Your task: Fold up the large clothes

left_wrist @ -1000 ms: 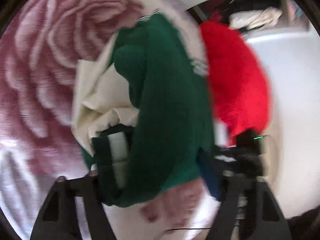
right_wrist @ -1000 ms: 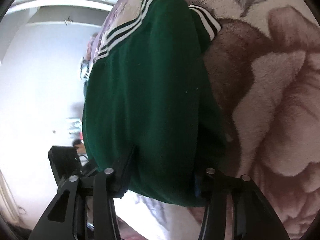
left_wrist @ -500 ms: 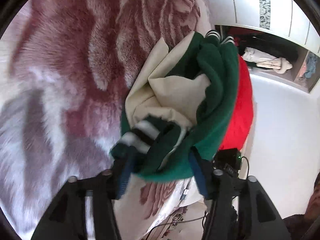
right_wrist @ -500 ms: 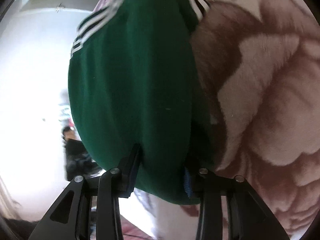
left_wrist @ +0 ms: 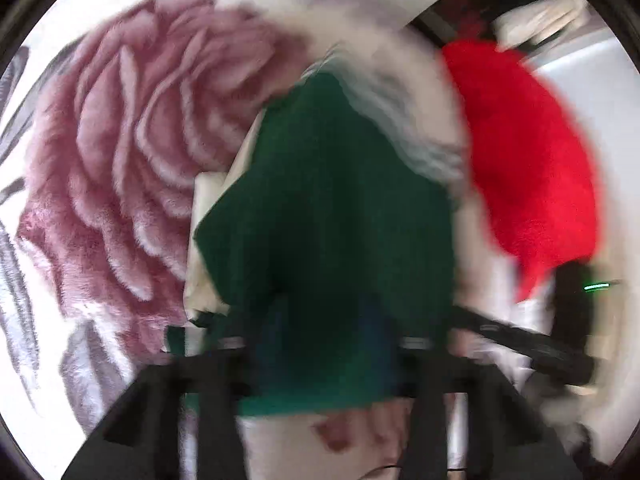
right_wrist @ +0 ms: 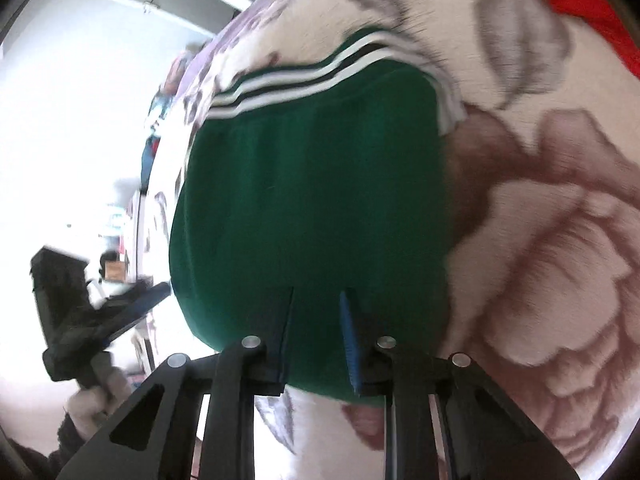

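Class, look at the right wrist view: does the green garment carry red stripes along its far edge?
No. The green garment shows white and black stripes along its far edge, lying on the floral blanket.

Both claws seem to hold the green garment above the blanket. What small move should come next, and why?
Probably lower it onto the rose-patterned plush blanket: the right claw and the blurred left claw pinch the dark green fleece garment with white stripes, which hangs bunched, not flat.

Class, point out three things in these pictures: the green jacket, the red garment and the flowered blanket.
Green jacket (right_wrist: 312, 200): right wrist view, middle of its green body.
Red garment (left_wrist: 532, 176): left wrist view, middle of the red cloth.
Flowered blanket (left_wrist: 132, 140): left wrist view, on the pink rose.
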Demonstrator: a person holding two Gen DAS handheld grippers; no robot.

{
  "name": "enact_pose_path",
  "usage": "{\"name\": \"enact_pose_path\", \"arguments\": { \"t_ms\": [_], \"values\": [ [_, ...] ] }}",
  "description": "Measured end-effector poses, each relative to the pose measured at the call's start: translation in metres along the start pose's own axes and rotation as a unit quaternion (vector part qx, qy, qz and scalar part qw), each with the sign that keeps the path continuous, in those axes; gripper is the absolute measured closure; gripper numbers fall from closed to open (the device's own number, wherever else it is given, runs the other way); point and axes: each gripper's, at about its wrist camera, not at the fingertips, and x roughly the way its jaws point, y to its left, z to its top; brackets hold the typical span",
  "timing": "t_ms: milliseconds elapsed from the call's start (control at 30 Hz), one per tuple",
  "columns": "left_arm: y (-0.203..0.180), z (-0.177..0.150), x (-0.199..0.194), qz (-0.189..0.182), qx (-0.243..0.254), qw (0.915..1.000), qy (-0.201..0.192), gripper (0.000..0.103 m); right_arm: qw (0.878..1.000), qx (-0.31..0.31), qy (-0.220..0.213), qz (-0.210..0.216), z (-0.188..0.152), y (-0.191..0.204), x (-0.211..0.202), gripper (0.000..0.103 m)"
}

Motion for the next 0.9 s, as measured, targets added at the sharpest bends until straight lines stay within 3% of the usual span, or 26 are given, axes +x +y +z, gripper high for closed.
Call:
{"name": "enact_pose_path", "arguments": {
  "t_ms": [67, 167, 300, 367, 467, 500, 533, 567, 600, 633, 733, 800, 900],
  "values": [
    [0.027, 0.003, 0.020, -0.011, -0.028, 0.9995, 0.007, 0.075, 0.997, -0.026, 0.038, -0.066, 0.006, 0.016, 0.034, 0.085],
    [0.052, 0.010, 0.040, -0.040, -0.066, 0.9966, 0.030, 0.075, 0.990, -0.026, 0.071, -0.121, 0.018, 0.014, 0.079, 0.092],
    [0.048, 0.009, 0.050, -0.026, -0.033, 0.9986, 0.031, 0.075, 0.984, 0.010, 0.115, -0.135, 0.030, -0.004, 0.121, 0.094],
    [0.061, 0.012, 0.044, -0.054, -0.068, 0.9957, 0.030, 0.075, 0.984, 0.019, 0.125, -0.126, 0.037, -0.003, 0.116, 0.094],
    [0.074, 0.008, 0.009, -0.107, -0.118, 0.9870, 0.027, 0.075, 0.992, 0.014, 0.115, -0.055, 0.037, -0.002, 0.078, 0.082],
    [0.078, 0.004, -0.006, -0.122, -0.124, 0.9846, 0.021, 0.074, 0.995, 0.018, 0.096, -0.008, 0.034, -0.006, 0.053, 0.061],
    [0.081, -0.003, -0.023, -0.140, -0.129, 0.9817, 0.011, 0.061, 0.997, 0.024, 0.072, 0.023, 0.031, -0.012, 0.032, 0.034],
    [0.084, -0.013, -0.039, -0.157, -0.131, 0.9789, -0.003, 0.031, 0.998, 0.027, 0.042, 0.049, 0.028, -0.019, 0.010, 0.023],
    [0.084, -0.023, -0.049, -0.164, -0.131, 0.9777, -0.013, 0.015, 0.997, 0.031, 0.011, 0.067, 0.025, -0.029, -0.012, 0.011],
    [0.087, -0.037, -0.060, -0.169, -0.132, 0.9764, -0.027, 0.006, 0.997, 0.036, -0.008, 0.073, 0.024, -0.039, -0.025, 0.009],
    [0.093, -0.075, -0.062, -0.171, -0.152, 0.9731, -0.030, 0.006, 0.994, 0.071, -0.048, 0.071, 0.032, -0.090, -0.040, 0.009],
    [0.094, -0.093, -0.044, -0.177, -0.171, 0.9688, -0.024, 0.006, 0.993, 0.093, -0.044, 0.060, 0.043, -0.119, -0.030, 0.008],
    [0.092, -0.113, -0.009, -0.203, -0.219, 0.9543, -0.016, 0.006, 0.987, 0.113, -0.005, 0.112, 0.067, -0.150, 0.007, 0.008]
  ]
}}
